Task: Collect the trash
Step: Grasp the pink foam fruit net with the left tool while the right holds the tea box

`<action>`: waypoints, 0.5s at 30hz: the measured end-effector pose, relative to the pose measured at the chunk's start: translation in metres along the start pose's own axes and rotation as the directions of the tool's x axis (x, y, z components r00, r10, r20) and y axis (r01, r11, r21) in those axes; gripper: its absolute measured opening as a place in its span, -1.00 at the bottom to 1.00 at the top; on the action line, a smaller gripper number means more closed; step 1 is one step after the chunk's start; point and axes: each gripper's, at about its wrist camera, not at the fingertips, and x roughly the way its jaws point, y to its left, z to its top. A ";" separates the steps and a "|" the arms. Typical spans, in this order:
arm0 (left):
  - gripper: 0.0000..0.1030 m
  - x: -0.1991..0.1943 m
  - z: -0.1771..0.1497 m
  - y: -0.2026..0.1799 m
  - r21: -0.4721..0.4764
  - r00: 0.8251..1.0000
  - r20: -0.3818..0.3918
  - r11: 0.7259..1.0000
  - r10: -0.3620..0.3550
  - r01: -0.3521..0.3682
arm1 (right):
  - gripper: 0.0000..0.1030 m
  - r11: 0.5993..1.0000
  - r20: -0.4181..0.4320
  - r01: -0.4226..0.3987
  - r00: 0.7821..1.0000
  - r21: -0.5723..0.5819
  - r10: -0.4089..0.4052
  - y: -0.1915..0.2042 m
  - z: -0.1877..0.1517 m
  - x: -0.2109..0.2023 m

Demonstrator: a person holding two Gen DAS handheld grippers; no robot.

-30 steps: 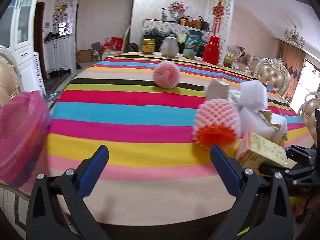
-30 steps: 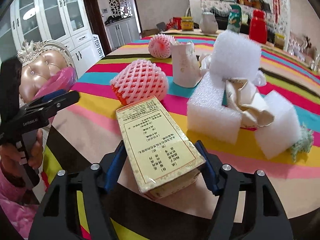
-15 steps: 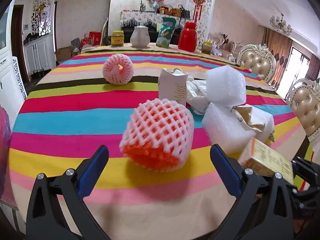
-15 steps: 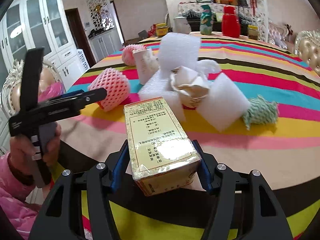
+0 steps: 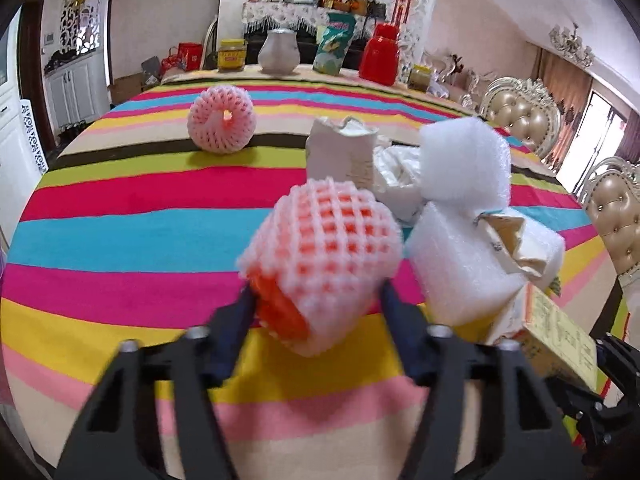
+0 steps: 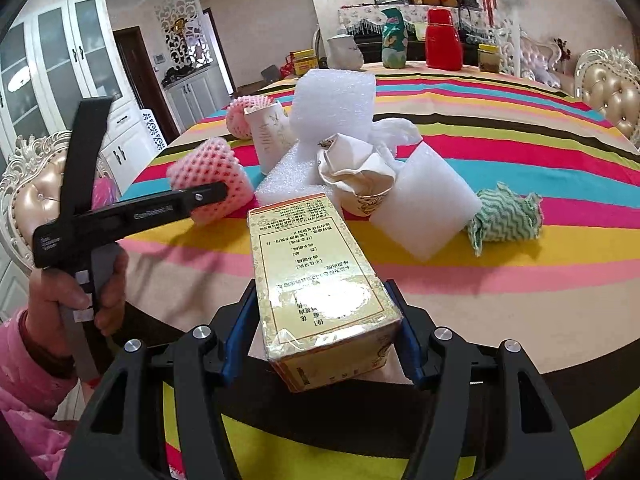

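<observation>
Left gripper (image 5: 316,300) closing on foam net (image 5: 324,256), right gripper (image 6: 324,344) clamping box (image 6: 320,280)

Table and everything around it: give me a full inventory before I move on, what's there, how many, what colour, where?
Foam fruit net: 1, pink over orange, between left gripper's pads.
Second foam net: 1, pink, far on the table.
Printed box: 1, yellow-gold, in right gripper.
Foam blocks: 3, white, piled mid-table.
Torn paper carton: 1, white, upright behind the pile.
Crumpled paper cup: 1, cream, in the pile.
Crumpled cloth: 1, green-white, right of the pile.
Striped tablecloth: 1, multicolour.
Red flask: 1, far edge.
White pot: 1, far edge.
Padded chairs: several, beige, around.
Left gripper: jaws just closing on the net.
Right gripper: shut on box.
Person's hand: pink sleeve, holding left gripper.
</observation>
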 end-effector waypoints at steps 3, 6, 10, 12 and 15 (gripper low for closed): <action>-0.46 -0.006 -0.003 -0.003 0.026 1.000 0.019 1.000 -0.005 0.005 | 0.14 1.000 0.008 0.014 1.000 0.007 -0.014 -0.001 -0.001 -0.002; -0.52 -0.017 -0.007 -0.003 0.037 0.999 0.052 0.999 -0.013 0.011 | 0.14 0.999 0.023 0.032 0.999 0.016 -0.032 -0.001 -0.001 -0.005; -0.53 -0.033 -0.015 -0.006 0.058 0.996 0.087 0.998 -0.018 0.013 | 0.14 0.998 0.045 0.057 0.997 0.032 -0.058 -0.004 -0.001 -0.009; -0.53 -0.042 -0.020 -0.007 0.066 0.994 0.105 0.998 -0.023 0.016 | 0.13 0.997 0.065 0.062 0.996 0.041 -0.065 -0.005 -0.002 -0.013; -0.53 -0.057 -0.027 -0.009 0.089 0.989 0.145 0.996 -0.025 0.012 | 0.13 0.996 0.103 0.073 0.992 0.048 -0.077 -0.006 -0.003 -0.020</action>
